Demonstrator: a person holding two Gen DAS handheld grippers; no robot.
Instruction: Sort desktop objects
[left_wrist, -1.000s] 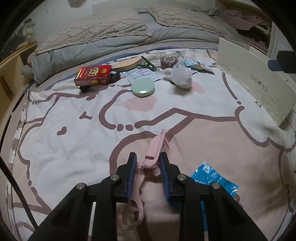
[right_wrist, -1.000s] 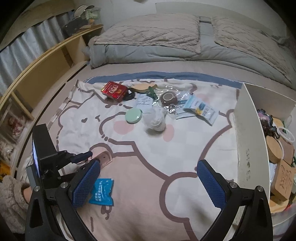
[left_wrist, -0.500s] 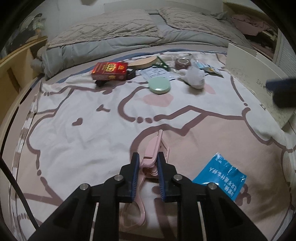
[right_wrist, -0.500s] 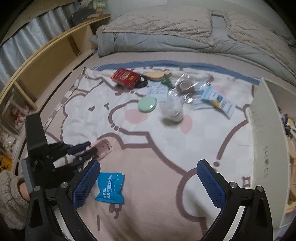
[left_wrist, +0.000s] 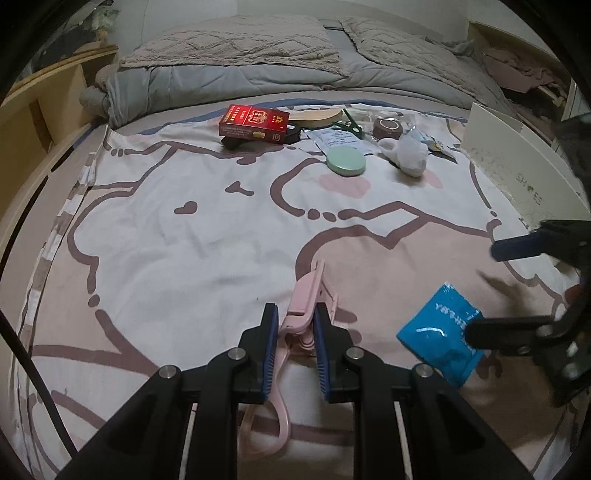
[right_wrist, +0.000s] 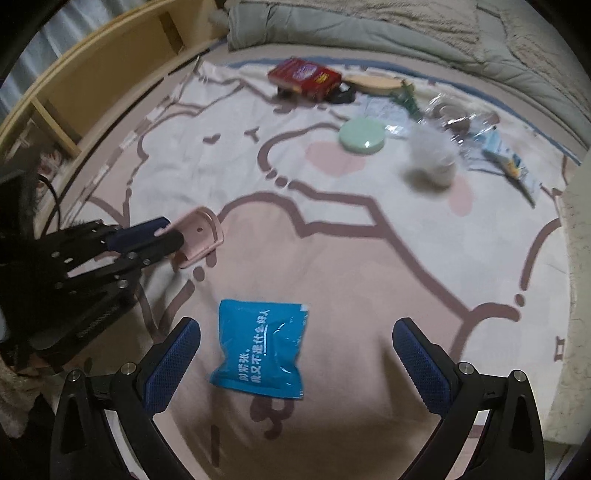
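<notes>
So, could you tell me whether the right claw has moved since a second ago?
Yes. The right claw has come down over the blue packet, which sat off its left finger a second ago.

A white box wall (left_wrist: 524, 162) at the right edge of the bed carries pale printed letters reading "SHOES", with a small dark mark in place of the "O".

A blue packet (right_wrist: 260, 349) lying on the blanket has 2 lines of white Chinese characters, partly blurred; the first seems to read "别紧张".

A red carton (left_wrist: 253, 123) shows gold print too small to read.

A white paper slip (left_wrist: 338, 138) bears tiny unreadable lines.
</notes>
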